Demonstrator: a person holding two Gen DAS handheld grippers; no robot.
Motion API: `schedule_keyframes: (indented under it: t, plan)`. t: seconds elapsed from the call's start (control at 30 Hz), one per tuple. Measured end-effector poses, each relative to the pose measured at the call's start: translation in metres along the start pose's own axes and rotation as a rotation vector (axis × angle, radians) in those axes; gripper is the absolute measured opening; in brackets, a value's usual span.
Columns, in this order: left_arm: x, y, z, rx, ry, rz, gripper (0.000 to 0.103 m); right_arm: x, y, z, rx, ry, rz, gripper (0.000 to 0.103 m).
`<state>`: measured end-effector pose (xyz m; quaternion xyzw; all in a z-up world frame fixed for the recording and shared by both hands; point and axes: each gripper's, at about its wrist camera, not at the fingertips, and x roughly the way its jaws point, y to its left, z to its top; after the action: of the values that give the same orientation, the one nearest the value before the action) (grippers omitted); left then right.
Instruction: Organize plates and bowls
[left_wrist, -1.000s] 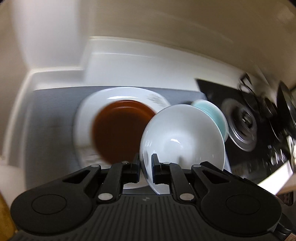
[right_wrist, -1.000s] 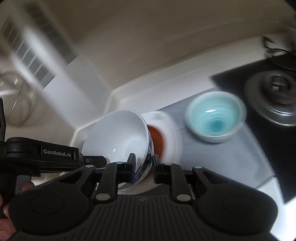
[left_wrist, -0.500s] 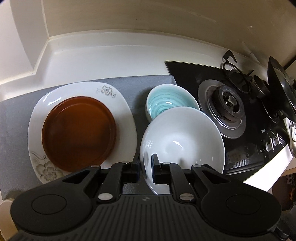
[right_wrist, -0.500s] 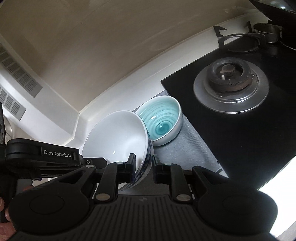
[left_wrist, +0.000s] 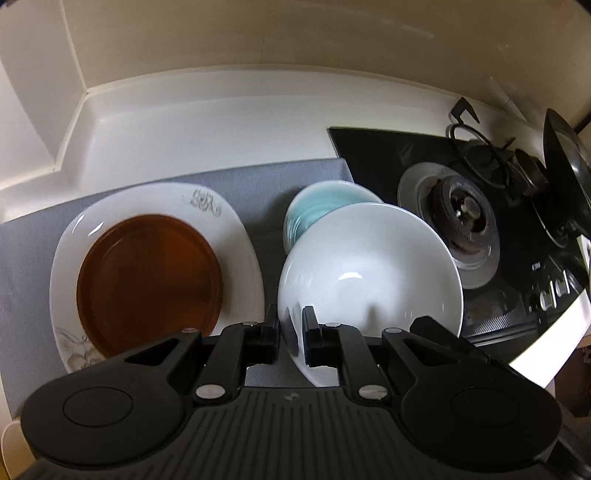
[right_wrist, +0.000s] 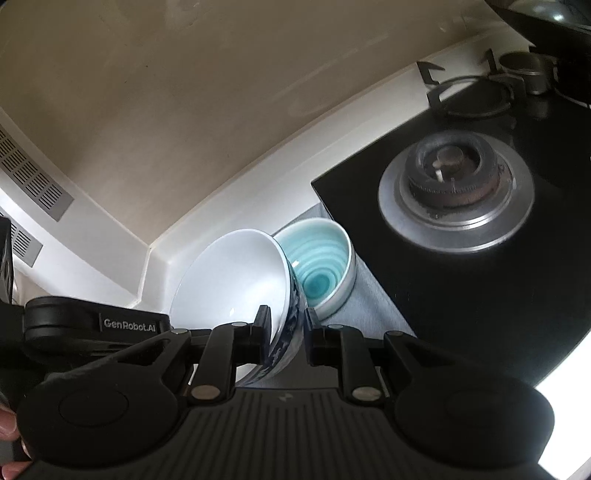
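Both grippers hold one white bowl with a blue-patterned outside. My left gripper is shut on its near rim. My right gripper is shut on the white bowl's opposite rim, and the left gripper's black body shows at the left of the right wrist view. The bowl hangs tilted over a smaller turquoise bowl that stands on a grey mat; the turquoise bowl is partly hidden behind it. On the mat's left, a brown plate lies on a white flowered plate.
A black gas hob with a burner lies right of the mat. A dark pan stands at the far right. The white counter's raised back edge and a beige wall run behind. A vent grille is on the left.
Both grippers carried the white bowl to the right, from above the brown plate to above the turquoise bowl. In the last half second it covered more of the turquoise bowl.
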<state>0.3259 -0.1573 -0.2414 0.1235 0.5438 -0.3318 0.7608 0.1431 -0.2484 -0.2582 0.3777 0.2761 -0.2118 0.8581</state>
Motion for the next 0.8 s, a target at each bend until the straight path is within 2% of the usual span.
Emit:
schedule_keyframes:
  t: [0.17,0.3,0.43,0.53,0.67,0.8]
  plan:
    - [0.012,0.001,0.019,-0.029,0.022,-0.017,0.012,0.014,-0.002,0.018,-0.001,0.004,-0.004,0.019]
    - [0.027,-0.007,0.039,-0.036,0.038,-0.003,0.012,0.031,-0.005,0.037,-0.007,0.000,-0.008,0.020]
    - [0.040,-0.013,0.056,-0.036,0.024,-0.009,0.013,0.049,-0.010,0.051,-0.029,-0.003,-0.021,0.018]
    - [0.051,-0.015,0.061,-0.044,0.039,0.000,0.013,0.064,-0.016,0.053,-0.007,0.029,-0.031,0.017]
    - [0.055,-0.020,0.062,-0.011,0.031,0.053,0.013,0.078,-0.022,0.049,-0.002,0.080,-0.010,0.017]
    - [0.061,-0.021,0.064,0.006,0.024,0.062,0.013,0.082,-0.023,0.047,-0.008,0.087,-0.019,0.017]
